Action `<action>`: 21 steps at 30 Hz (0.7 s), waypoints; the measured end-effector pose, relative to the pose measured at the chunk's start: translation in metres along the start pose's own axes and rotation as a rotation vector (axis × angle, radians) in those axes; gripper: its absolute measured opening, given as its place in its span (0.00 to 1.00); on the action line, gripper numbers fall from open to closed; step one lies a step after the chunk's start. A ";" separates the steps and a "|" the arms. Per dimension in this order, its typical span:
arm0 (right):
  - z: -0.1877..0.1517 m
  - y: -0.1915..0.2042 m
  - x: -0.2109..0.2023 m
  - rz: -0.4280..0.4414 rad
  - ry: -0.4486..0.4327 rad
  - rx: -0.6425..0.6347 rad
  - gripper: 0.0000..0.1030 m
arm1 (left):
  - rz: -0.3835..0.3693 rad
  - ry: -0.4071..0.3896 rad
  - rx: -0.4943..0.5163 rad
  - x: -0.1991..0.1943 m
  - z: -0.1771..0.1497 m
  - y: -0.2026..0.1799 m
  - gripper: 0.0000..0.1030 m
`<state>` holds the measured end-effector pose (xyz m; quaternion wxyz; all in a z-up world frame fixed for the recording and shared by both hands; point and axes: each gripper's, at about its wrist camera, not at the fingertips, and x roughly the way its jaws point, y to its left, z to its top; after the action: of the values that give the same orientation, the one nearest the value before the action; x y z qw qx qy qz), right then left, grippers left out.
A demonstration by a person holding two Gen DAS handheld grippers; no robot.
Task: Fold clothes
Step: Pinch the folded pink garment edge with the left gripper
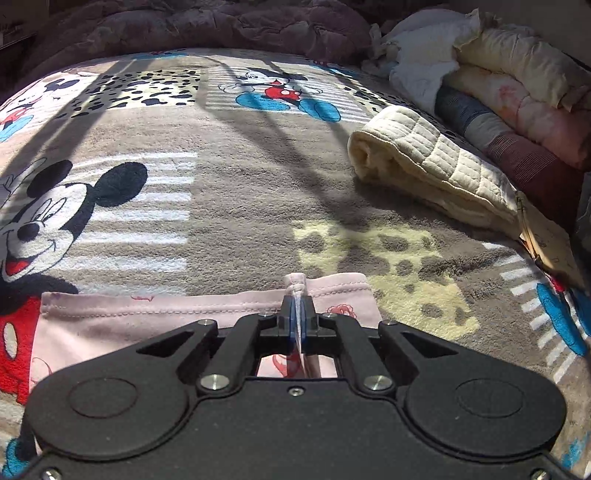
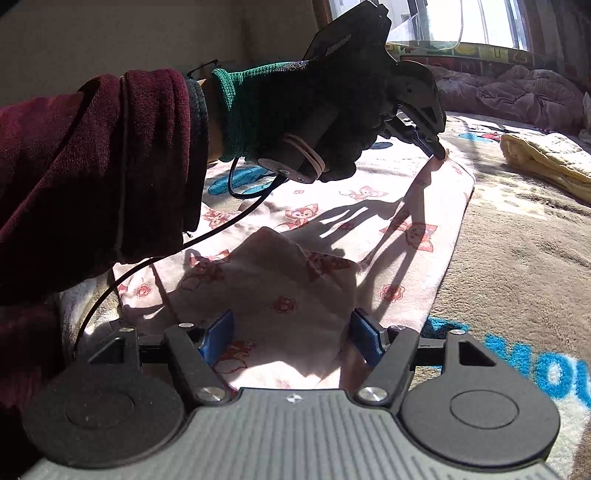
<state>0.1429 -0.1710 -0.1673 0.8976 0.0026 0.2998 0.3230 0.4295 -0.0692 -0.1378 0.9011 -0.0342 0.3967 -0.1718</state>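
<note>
Garment: pink printed knit, flat on bed blanket. Judged light, limp, non-slip; best taken at hem or corner.
Left gripper: jaws closed, pinching far hem fold.
Right gripper: jaws wide apart, straddling raised bunch, no grip.
Near end cut off beneath right gripper; garment type unclear; sleeve hides left edge.

Open cartoon-print blanket ahead of the pink garment, bare up to the dark quilt at the far edge. The right side is blocked by the rolled cream quilted pad and the stacked folded bedding behind it. The gloved left hand and maroon sleeve span the garment's left.
</note>
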 end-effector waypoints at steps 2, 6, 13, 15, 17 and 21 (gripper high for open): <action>0.000 0.001 -0.001 0.000 0.006 -0.005 0.68 | 0.005 0.001 -0.003 0.004 -0.004 0.004 0.03; 0.001 0.000 -0.001 0.002 0.006 -0.006 0.68 | -0.004 -0.077 -0.010 -0.016 0.000 0.004 0.05; 0.007 -0.008 -0.006 0.007 -0.045 0.019 0.68 | -0.072 -0.071 0.121 -0.034 -0.005 -0.030 0.05; 0.008 -0.011 -0.007 0.013 -0.058 0.032 0.68 | 0.024 0.003 0.091 -0.012 -0.008 -0.027 0.05; 0.007 -0.012 -0.003 0.019 -0.034 0.036 0.68 | 0.053 0.036 0.012 0.002 -0.010 -0.017 0.05; 0.004 -0.008 0.002 0.012 0.010 0.003 0.70 | 0.000 -0.013 -0.148 -0.017 -0.005 0.001 0.06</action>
<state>0.1512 -0.1756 -0.1665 0.8942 0.0042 0.3050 0.3277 0.4156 -0.0619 -0.1294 0.8985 -0.1020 0.4026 -0.1418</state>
